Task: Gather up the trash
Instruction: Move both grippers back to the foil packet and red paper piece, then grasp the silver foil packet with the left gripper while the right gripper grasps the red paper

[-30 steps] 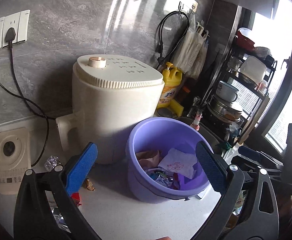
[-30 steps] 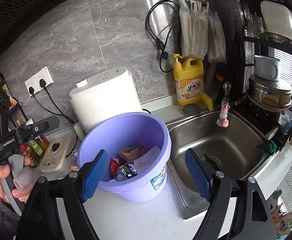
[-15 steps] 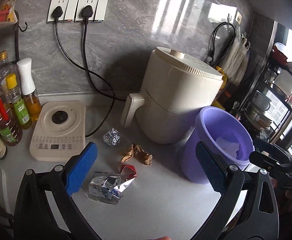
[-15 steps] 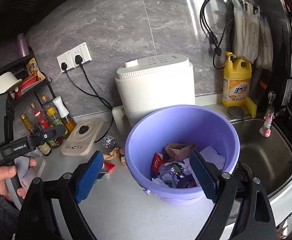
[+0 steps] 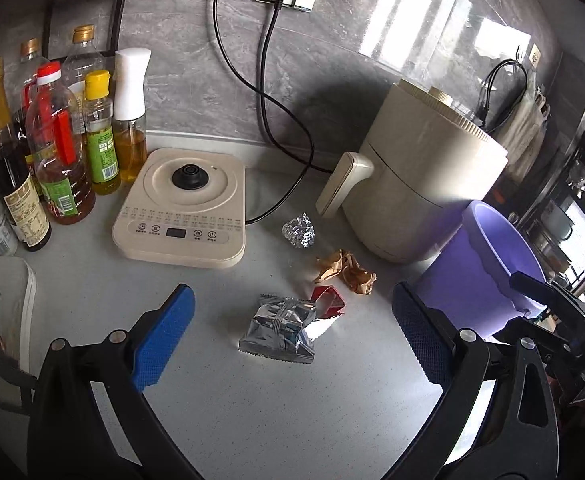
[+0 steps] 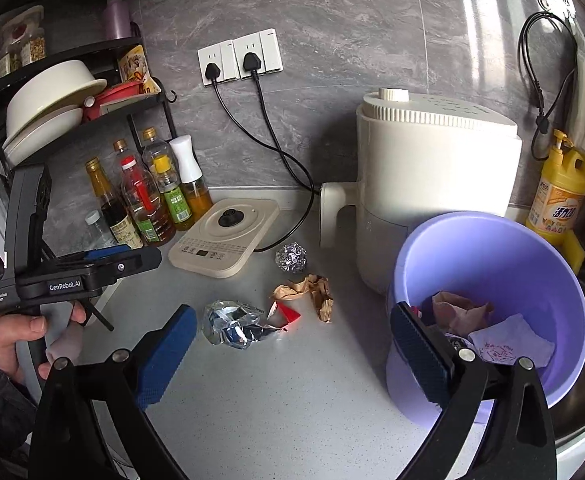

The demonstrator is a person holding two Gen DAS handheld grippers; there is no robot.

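While the trash lay scattered on the surface (image 5: 252,408), both tools hung above it, unloaded.

Left hand-held gripper (image 5: 292,340): spread wide, holding nothing, aimed down at the litter, I judged to choose a piece.
Silver wrapper (image 5: 282,330): flat on the surface, nearest, framed between the blue pads (image 5: 164,340).
Red scrap (image 5: 328,300): touching the wrapper's far edge.
Foil ball (image 5: 299,231): farther back, near the kettle base (image 5: 184,208).
Brown paper (image 5: 344,268): crumpled beside the air fryer (image 5: 424,184).
Purple bucket (image 6: 492,280): right of the litter, already holding paper, close for short drops.
Right hand-held gripper (image 6: 292,360): spread, empty, by the bucket's rim.
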